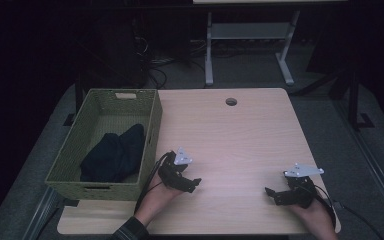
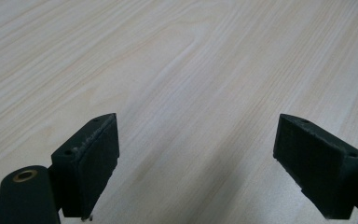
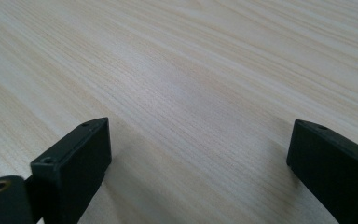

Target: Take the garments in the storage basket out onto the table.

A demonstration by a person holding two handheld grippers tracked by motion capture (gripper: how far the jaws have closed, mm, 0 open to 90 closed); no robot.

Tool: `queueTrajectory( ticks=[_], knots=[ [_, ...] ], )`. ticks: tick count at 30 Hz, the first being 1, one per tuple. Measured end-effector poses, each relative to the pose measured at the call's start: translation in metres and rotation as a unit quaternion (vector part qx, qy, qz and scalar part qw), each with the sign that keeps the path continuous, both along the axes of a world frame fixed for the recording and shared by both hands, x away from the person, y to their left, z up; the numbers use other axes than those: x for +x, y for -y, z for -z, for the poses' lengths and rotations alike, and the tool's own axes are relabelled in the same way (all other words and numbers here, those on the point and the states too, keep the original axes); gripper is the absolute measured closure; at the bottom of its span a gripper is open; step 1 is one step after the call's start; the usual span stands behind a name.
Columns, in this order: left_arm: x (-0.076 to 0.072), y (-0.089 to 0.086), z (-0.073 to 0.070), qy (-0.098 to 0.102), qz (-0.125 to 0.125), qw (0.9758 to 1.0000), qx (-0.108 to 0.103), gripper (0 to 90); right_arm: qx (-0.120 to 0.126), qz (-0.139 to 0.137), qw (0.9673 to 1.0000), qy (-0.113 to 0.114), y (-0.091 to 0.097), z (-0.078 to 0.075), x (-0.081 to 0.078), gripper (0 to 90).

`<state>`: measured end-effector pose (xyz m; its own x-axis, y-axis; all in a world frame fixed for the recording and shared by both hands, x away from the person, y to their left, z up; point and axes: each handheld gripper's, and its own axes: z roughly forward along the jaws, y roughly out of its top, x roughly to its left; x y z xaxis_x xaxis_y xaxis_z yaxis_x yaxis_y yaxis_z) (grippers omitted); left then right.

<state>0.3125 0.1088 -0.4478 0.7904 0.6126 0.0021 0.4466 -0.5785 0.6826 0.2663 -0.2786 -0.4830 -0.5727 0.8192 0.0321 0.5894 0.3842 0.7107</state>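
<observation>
Dark navy cloth (image 1: 115, 154), crumpled and soft-looking, lies in one heap inside the one green woven basket (image 1: 150, 131), bunched toward the basket's near end with a peak rising at about one o'clock of the heap. Whether it is a single garment or more I cannot tell; it reads as one bundle. The basket is rectangular, with a cut-out handle at each short end, and stands at nine o'clock on the pale wooden surface (image 1: 240, 140), its near corner hanging a little past the edge.

Two tools are at work, one in each hand. The left tool (image 1: 194, 183) sits at about seven o'clock on the surface, just beside the basket's long wall, tips aimed toward three o'clock. The right tool (image 1: 272, 196) is at about five o'clock, tips aimed back toward nine o'clock, well apart from the left. Each carries one grey three-cornered plate on top.

In both gripper views the jaws stand wide apart, with bare wood grain between them and nothing gripped.

One round hole (image 1: 231, 101) sits at twelve o'clock.
</observation>
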Motion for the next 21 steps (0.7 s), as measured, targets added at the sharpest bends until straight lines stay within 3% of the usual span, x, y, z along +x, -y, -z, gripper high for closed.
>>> queueTrajectory(
  ticks=[21],
  knots=[
    [0.004, 0.000, -0.013, -0.001, 0.001, 1.0000, 0.000, 13.9, -0.001, -0.001, 1.0000, -0.001, 0.000, 0.000, 0.000, 5.9]
  ],
)
